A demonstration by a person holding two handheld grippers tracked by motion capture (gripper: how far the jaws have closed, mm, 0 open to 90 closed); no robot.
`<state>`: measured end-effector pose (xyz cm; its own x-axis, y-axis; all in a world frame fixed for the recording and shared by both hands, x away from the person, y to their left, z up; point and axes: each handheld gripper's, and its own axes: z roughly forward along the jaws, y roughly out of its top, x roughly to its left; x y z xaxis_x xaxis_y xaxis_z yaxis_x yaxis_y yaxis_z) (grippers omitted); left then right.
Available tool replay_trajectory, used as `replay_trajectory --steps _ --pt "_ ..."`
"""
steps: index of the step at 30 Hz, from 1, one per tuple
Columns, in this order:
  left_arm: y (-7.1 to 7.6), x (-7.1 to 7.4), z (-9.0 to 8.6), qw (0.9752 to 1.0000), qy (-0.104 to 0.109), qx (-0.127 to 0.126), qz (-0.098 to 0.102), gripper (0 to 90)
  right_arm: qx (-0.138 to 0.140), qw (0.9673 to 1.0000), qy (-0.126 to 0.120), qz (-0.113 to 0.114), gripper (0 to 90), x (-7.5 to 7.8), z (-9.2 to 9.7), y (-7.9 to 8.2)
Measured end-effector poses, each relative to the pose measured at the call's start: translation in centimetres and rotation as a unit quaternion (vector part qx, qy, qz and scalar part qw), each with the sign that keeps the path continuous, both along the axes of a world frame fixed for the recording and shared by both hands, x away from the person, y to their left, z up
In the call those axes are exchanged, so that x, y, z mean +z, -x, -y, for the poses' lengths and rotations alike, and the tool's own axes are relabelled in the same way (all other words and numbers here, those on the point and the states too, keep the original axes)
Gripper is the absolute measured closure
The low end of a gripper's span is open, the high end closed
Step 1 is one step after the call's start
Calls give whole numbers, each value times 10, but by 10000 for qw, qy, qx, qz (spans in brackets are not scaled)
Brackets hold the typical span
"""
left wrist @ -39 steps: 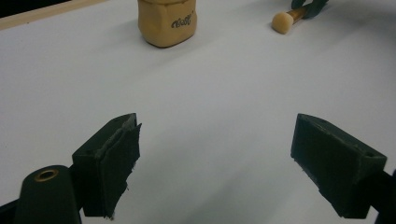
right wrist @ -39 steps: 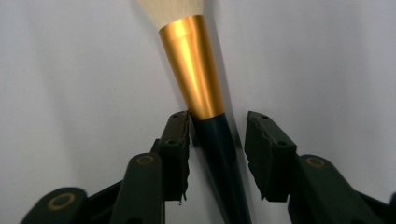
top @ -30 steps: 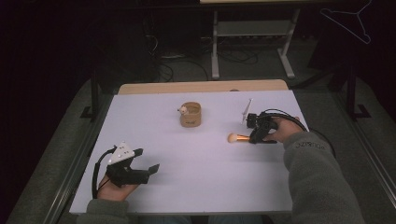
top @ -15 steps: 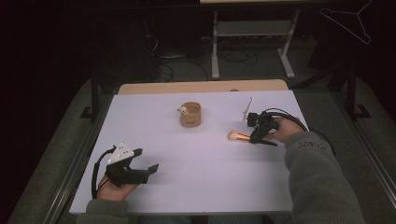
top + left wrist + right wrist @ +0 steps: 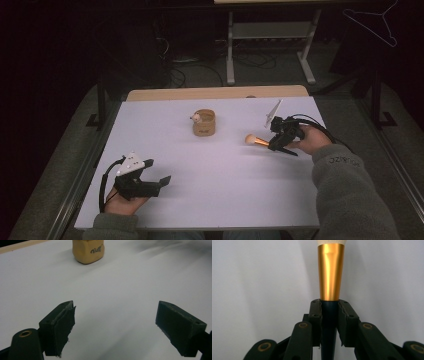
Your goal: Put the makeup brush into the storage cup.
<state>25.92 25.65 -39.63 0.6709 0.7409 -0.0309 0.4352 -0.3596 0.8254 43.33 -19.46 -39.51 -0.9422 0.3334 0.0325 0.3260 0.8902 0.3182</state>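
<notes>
Right gripper view showed the makeup brush (image 5: 330,272) clamped by its dark handle just below the gold ferrule, the right gripper (image 5: 330,305) closed tight on it with pads on both sides. In the high view the brush (image 5: 255,140) lay low over the right half of the white table (image 5: 210,200), bristles pointing toward the tan cup (image 5: 204,123) near the far middle. Lifting it level, grip unchanged, seemed wise before tipping it toward that cup. The left gripper (image 5: 155,183) rested near the front left edge, jaws spread wide and empty. Bare tabletop lay between both hands.
</notes>
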Motion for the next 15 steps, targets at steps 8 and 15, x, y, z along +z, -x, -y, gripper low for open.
replay_trajectory --steps 8,15 --pt "-1 1 5 9999 35 -94 -25 171 124 9992 -314 225 739 23 -4 18" --pt "-2 7 11 9996 124 -259 -17 200 184 9965 -699 428 739 36 -8 35"
